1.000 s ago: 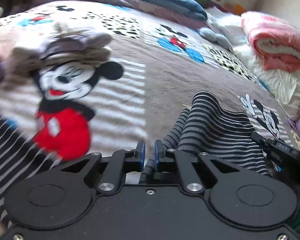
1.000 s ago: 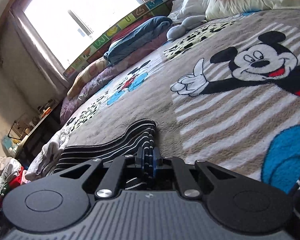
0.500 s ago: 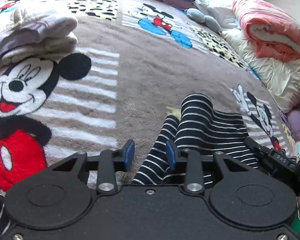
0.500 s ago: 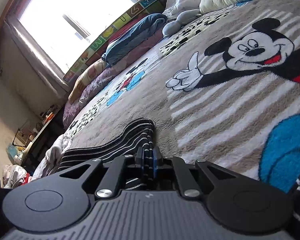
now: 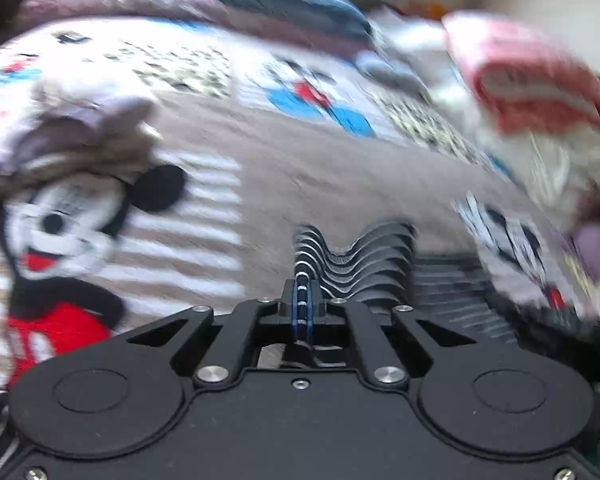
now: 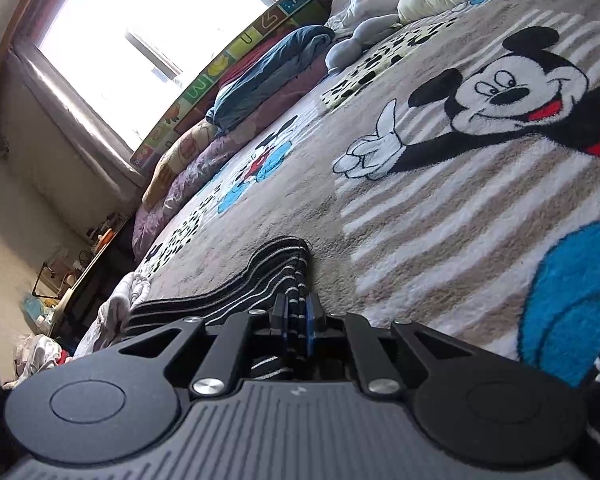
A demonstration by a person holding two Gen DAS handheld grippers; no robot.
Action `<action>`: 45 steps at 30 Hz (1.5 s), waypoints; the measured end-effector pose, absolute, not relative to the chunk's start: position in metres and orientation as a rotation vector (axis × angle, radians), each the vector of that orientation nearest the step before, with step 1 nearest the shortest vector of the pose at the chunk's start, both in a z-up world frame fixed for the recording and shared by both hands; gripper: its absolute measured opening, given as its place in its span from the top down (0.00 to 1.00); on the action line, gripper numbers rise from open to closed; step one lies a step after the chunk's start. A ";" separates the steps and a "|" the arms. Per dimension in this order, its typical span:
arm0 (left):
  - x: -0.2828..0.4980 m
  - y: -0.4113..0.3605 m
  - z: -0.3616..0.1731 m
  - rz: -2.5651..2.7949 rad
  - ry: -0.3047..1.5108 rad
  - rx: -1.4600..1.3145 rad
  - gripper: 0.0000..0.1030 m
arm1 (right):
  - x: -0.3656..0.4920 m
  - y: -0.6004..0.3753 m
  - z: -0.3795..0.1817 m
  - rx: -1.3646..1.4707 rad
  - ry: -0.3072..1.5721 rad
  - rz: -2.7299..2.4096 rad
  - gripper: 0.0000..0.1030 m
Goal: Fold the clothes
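Presently: striped garment pinched at two points on a bed

Item one, left gripper (image 5: pixel 302 294): jaws fully closed, blue pads clamped on a thin fold of the black-and-white striped garment (image 5: pixel 364 256); this view is motion-blurred. The cloth rises in ripples just beyond the pads and spreads to the right.

Item two, right gripper (image 6: pixel 298 316): jaws nearly closed, nipping a bunched edge of the same garment (image 6: pixel 260 276), which trails off to the left across the blanket (image 6: pixel 440 216).

Setting: a beige cartoon-mouse blanket covers the bed. A folded pale pile (image 5: pixel 76 136) sits on it at far left. Pink bedding (image 5: pixel 532 88) lies at right. A blue bundle (image 6: pixel 272 68) rests below the window (image 6: pixel 140 40).
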State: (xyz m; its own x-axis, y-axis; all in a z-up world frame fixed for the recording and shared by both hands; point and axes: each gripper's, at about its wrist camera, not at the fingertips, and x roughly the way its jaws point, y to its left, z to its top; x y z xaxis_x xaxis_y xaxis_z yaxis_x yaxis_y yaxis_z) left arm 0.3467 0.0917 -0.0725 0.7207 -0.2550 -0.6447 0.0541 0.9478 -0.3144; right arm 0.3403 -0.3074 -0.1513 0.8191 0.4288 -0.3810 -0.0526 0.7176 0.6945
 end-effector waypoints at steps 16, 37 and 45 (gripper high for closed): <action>0.392 0.122 -0.095 -0.181 0.893 -0.479 0.91 | 0.348 -0.310 -0.150 0.772 0.615 0.308 0.81; 0.408 0.120 -0.096 -0.242 0.754 -0.510 0.97 | 0.383 -0.342 -0.129 0.915 0.617 0.324 0.92; 0.414 0.124 -0.115 -0.174 0.837 -0.500 0.91 | 0.402 -0.332 -0.133 0.754 0.712 0.318 0.92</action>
